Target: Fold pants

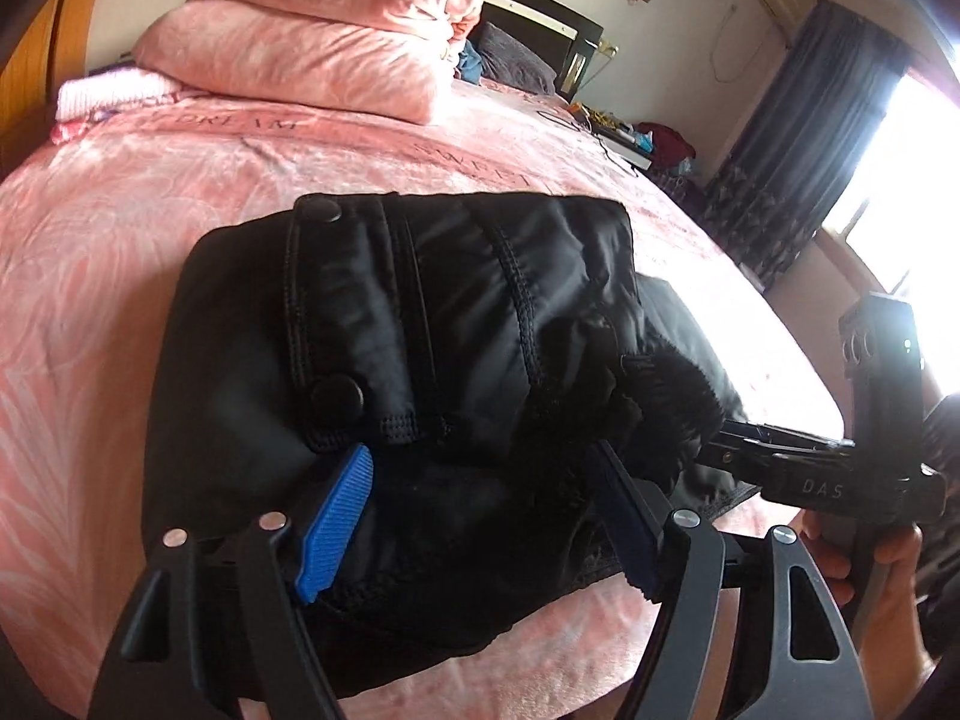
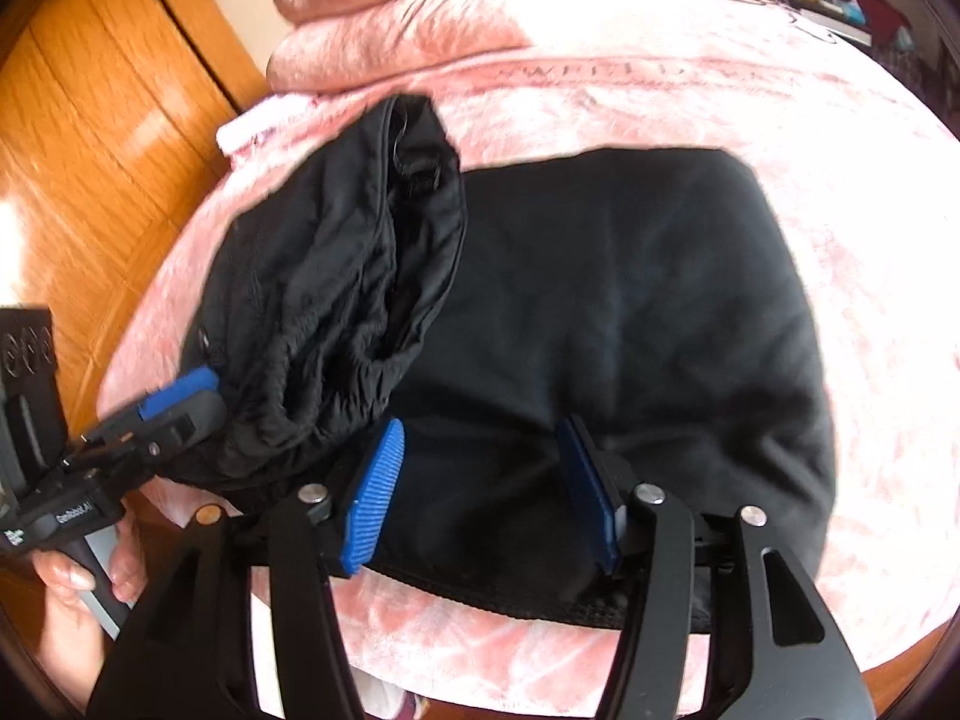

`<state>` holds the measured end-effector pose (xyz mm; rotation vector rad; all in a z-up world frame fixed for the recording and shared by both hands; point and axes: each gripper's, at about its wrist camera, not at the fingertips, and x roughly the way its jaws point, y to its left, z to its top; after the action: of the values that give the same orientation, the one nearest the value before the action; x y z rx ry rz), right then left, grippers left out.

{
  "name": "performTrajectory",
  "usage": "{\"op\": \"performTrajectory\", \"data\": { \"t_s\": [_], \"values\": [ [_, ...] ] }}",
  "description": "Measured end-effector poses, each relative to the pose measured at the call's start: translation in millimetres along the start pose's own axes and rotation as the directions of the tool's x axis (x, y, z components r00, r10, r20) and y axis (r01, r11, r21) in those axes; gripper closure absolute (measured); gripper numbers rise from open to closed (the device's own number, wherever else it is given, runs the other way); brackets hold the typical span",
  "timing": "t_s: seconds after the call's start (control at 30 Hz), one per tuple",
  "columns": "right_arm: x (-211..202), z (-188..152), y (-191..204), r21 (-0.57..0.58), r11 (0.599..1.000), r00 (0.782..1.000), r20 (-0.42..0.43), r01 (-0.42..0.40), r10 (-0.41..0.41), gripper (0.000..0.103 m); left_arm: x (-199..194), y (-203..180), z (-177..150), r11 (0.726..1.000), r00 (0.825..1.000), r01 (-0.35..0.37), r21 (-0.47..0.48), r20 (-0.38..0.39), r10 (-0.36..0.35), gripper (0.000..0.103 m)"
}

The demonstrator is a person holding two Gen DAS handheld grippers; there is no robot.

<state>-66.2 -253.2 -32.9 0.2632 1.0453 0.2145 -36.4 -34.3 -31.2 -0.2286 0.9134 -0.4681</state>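
Observation:
Black padded pants (image 1: 420, 324) lie folded in a thick bundle on the pink bed (image 1: 120, 240). In the right wrist view the pants (image 2: 630, 300) spread flat, with the waistband part (image 2: 336, 276) bunched up on the left. My left gripper (image 1: 480, 504) is open, its blue pads (image 1: 336, 528) on either side of the bundle's near edge. My right gripper (image 2: 480, 498) is open over the near hem, and it also shows in the left wrist view (image 1: 738, 441) at the bundle's right side. The left gripper shows in the right wrist view (image 2: 180, 396) by the bunched waistband.
Folded pink blankets (image 1: 318, 30) are stacked at the bed's far side, with a white-pink folded cloth (image 1: 108, 96) beside them. A wooden wardrobe (image 2: 90, 150) stands left of the bed. A cluttered nightstand (image 1: 630, 138) and dark curtains (image 1: 792, 138) are far right.

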Motion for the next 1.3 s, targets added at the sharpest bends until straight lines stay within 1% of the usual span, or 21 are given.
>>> {"op": "performTrajectory", "data": {
  "t_s": [0.07,0.13,0.17,0.23,0.3,0.4,0.6,0.67,0.7,0.73,0.77,0.8,0.83,0.87,0.93,1.0,1.13,1.3],
  "values": [
    [-12.3,1.8,-4.2,0.034,0.998,0.998,0.032,-0.054,0.053,0.036,-9.7,7.6,0.5,0.999,1.0,0.005,-0.038,0.019,-0.004,0.029],
    [-27.8,3.8,-4.9,0.055,0.99,0.989,0.075,-0.132,0.128,0.03,-20.1,15.3,1.2,0.998,0.999,-0.021,-0.052,0.043,0.023,0.029],
    [-33.0,5.1,-2.5,0.053,0.985,0.983,0.087,-0.166,0.161,0.029,-25.6,19.7,0.9,0.997,0.998,-0.04,-0.059,0.053,0.043,0.028],
    [-35.8,9.0,4.6,0.036,0.979,0.976,0.09,-0.202,0.198,0.026,-33.5,28.2,-1.1,0.995,0.995,-0.07,-0.073,0.06,0.075,0.028],
    [-31.2,14.8,13.9,0.013,0.979,0.977,0.077,-0.203,0.201,0.023,-39.2,36.1,-3.2,0.991,0.994,-0.089,-0.097,0.053,0.094,0.028],
    [-15.7,18.7,26.2,-0.008,0.981,0.98,0.043,-0.192,0.193,0.023,-41.0,47.2,-5.3,0.986,0.993,-0.106,-0.127,0.041,0.112,0.028],
    [13.2,20.2,35.0,0.023,0.984,0.984,-0.01,-0.177,0.177,0.023,-36.7,58.1,-10.6,0.978,0.988,-0.156,-0.14,-0.016,0.155,0.027],
    [21.8,19.1,35.1,0.035,0.984,0.984,-0.024,-0.175,0.176,0.031,-34.3,61.8,-11.8,0.974,0.985,-0.174,-0.144,-0.032,0.171,0.025],
    [26.0,17.1,34.4,0.048,0.982,0.982,-0.034,-0.183,0.185,0.038,-33.5,63.7,-11.9,0.972,0.983,-0.181,-0.146,-0.037,0.178,0.024],
    [29.3,16.1,33.5,0.061,0.979,0.979,-0.041,-0.196,0.199,0.04,-32.7,66.2,-12.5,0.971,0.982,-0.186,-0.153,-0.042,0.182,0.024],
    [32.5,16.2,32.1,0.08,0.975,0.976,-0.042,-0.209,0.213,0.043,-31.8,68.1,-12.6,0.97,0.983,-0.185,-0.158,-0.046,0.18,0.023],
    [36.5,16.6,30.7,0.103,0.97,0.973,-0.047,-0.222,0.228,0.049,-31.3,69.8,-13.1,0.969,0.983,-0.183,-0.164,-0.05,0.177,0.023],
    [37.9,15.7,30.4,0.113,0.969,0.973,-0.047,-0.218,0.225,0.054,-30.7,71.5,-13.5,0.968,0.983,-0.182,-0.171,-0.054,0.175,0.022],
    [39.4,15.9,30.7,0.111,0.971,0.975,-0.047,-0.211,0.217,0.057,-31.0,71.5,-14.9,0.968,0.983,-0.183,-0.173,-0.055,0.176,0.021],
    [38.8,16.5,33.8,0.088,0.975,0.977,-0.046,-0.206,0.21,0.066,-30.8,73.3,-15.7,0.966,0.982,-0.186,-0.18,-0.059,0.178,0.02],
    [33.9,18.0,39.9,0.053,0.98,0.98,-0.033,-0.194,0.196,0.07,-31.3,74.4,-16.2,0.965,0.983,-0.182,-0.189,-0.061,0.173,0.02],
    [18.5,23.7,58.8,-0.038,0.989,0.99,0.01,-0.144,0.144,0.074,-33.0,77.3,-15.7,0.959,0.983,-0.181,-0.216,-0.063,0.171,0.02],
    [-21.1,40.2,75.3,-0.116,0.978,0.979,0.088,-0.173,0.184,0.075,-39.5,77.5,-12.4,0.955,0.988,-0.155,-0.252,-0.048,0.148,0.02]
  ]
}}
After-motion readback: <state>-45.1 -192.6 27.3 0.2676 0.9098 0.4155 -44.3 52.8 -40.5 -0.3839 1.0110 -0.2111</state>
